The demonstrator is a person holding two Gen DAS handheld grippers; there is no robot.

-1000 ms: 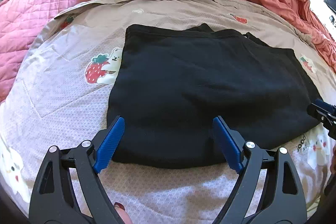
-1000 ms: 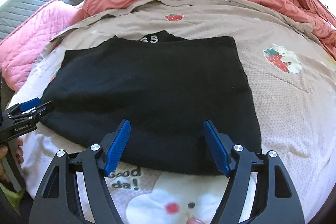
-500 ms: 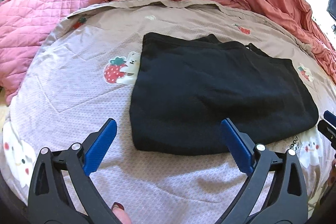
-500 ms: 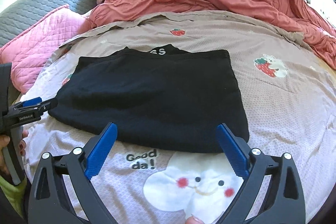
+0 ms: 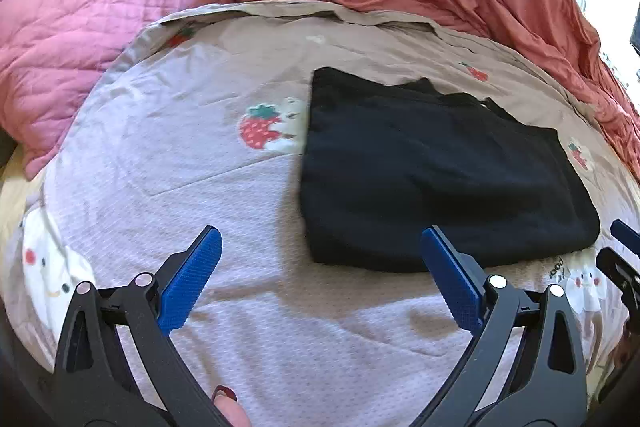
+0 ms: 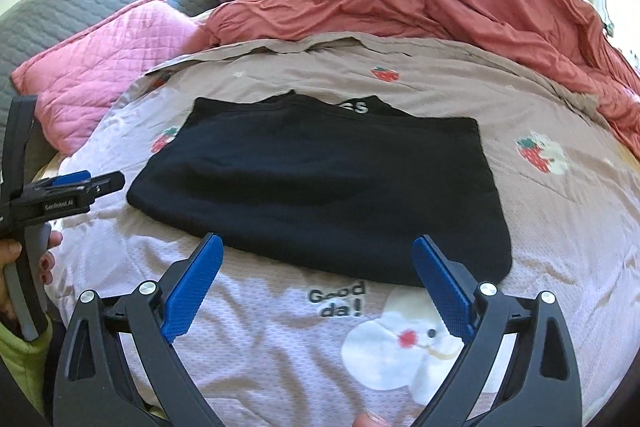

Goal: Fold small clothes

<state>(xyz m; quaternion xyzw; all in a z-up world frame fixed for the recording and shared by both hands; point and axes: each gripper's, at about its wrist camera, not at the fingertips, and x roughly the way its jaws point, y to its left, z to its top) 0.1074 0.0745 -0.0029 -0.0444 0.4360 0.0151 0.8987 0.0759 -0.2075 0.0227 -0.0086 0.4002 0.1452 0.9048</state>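
Black garment point(image 6: 320, 187) lies folded flat on bed sheet point(image 6: 560, 227), one fold done. Left gripper point(image 5: 320, 283) and right gripper point(image 6: 318, 283) jaws apart, empty, at garment's 6 o'clock edge. Further folds likely left.

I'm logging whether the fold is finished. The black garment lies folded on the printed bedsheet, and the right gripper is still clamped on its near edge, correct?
Not quite. The right gripper is open and empty; its blue pads sit apart, short of the hem, as the right wrist view shows. The rest holds: the black garment lies folded on the printed bedsheet.
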